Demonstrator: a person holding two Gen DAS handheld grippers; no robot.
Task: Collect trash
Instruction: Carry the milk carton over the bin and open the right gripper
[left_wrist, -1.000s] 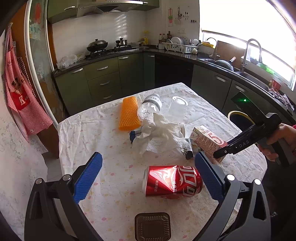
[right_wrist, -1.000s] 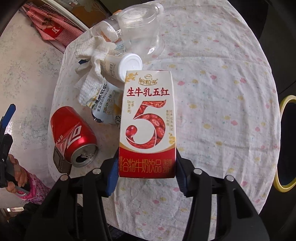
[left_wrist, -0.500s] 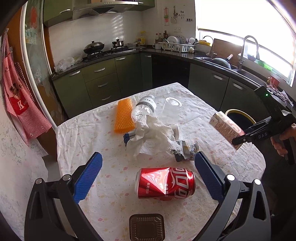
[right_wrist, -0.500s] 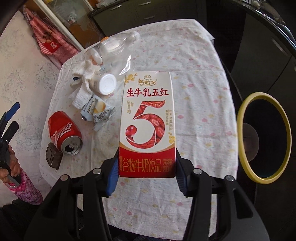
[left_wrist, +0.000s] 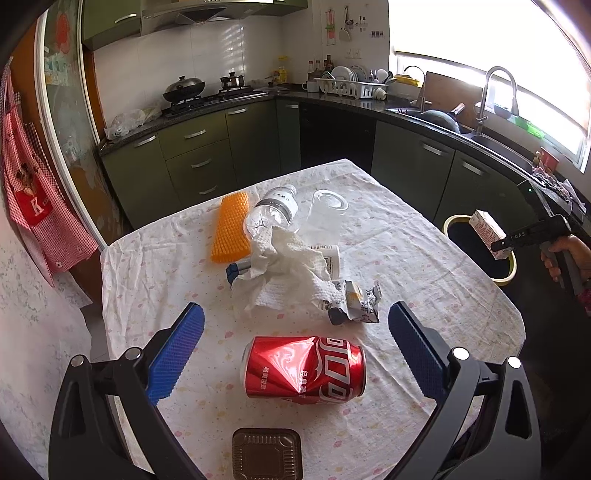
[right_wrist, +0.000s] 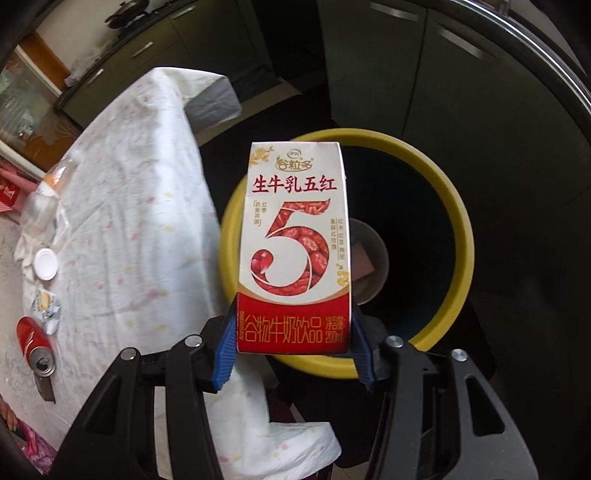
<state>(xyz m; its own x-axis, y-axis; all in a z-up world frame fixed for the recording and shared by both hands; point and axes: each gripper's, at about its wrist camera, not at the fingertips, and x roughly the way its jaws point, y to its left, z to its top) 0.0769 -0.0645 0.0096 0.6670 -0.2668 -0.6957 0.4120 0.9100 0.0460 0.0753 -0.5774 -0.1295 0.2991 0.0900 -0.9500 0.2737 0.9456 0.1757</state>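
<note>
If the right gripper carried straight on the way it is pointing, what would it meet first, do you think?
Most likely the yellow-rimmed bin. The right gripper holds the milk carton over its mouth, so the carton would enter the dark opening first. Depth is hard to judge.

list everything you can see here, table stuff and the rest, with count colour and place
milk carton: 1, white and red, clamped in right gripper over the bin
bin: 1, yellow rim, on the floor beside the table
can: 1, red, dented, on its side at table front
paper towel: 1, white, table middle
plastic bottle: 1, clear, behind the towel
sponge: 1, orange, beside the bottle
wrapper: 1, crumpled, right of the towel
left gripper: open, above the can
right gripper: shut on the carton
</note>
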